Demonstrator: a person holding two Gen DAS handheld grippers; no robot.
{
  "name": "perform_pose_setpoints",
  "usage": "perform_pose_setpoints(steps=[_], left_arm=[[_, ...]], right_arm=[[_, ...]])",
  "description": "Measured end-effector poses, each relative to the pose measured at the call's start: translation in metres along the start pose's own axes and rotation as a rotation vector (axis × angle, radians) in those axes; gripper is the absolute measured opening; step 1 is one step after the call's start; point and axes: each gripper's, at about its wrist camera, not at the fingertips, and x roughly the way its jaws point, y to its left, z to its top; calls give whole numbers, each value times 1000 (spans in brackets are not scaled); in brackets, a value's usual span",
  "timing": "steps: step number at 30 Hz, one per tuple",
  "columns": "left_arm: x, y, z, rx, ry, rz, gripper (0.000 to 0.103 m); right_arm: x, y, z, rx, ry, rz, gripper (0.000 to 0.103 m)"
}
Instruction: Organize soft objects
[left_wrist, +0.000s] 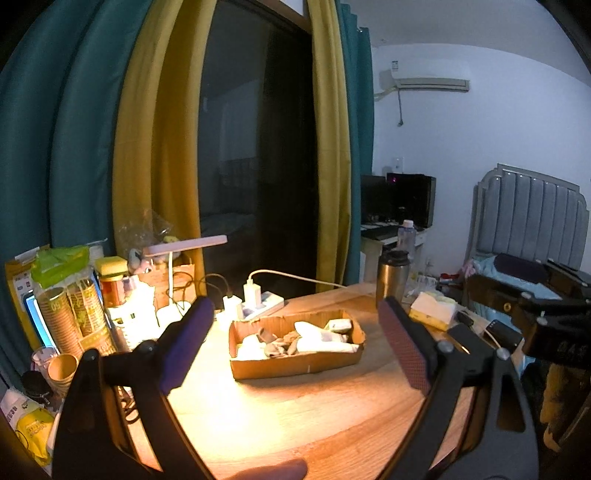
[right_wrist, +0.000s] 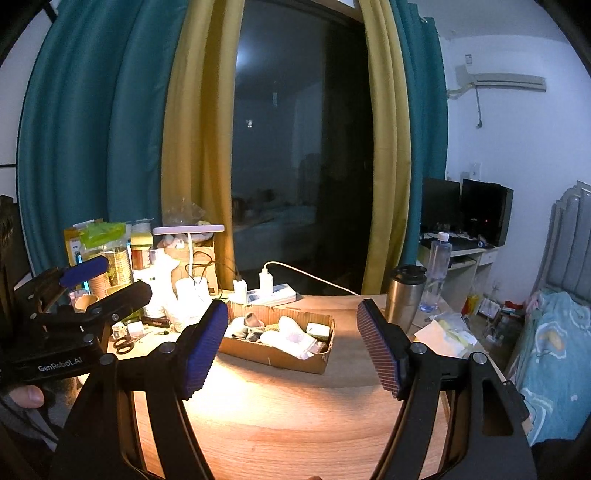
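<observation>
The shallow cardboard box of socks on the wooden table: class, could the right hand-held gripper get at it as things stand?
Probably yes: the right hand-held gripper is open and empty, facing the cardboard box across bare table.

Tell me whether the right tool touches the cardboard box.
Apart. The right wrist view shows the right tool open and empty, with bare wooden table between its pads and the cardboard box.

Wooden table (left_wrist: 295, 413); cardboard box (left_wrist: 295, 363), power strip (left_wrist: 264, 302)
</observation>
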Motion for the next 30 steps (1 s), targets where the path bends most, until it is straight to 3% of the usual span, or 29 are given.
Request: perform_pose_setpoints(steps=[30], left_arm=[[-1,0,-1,12,-7,2,92]], right_arm=[[0,6,-4,-5,15,5,76]])
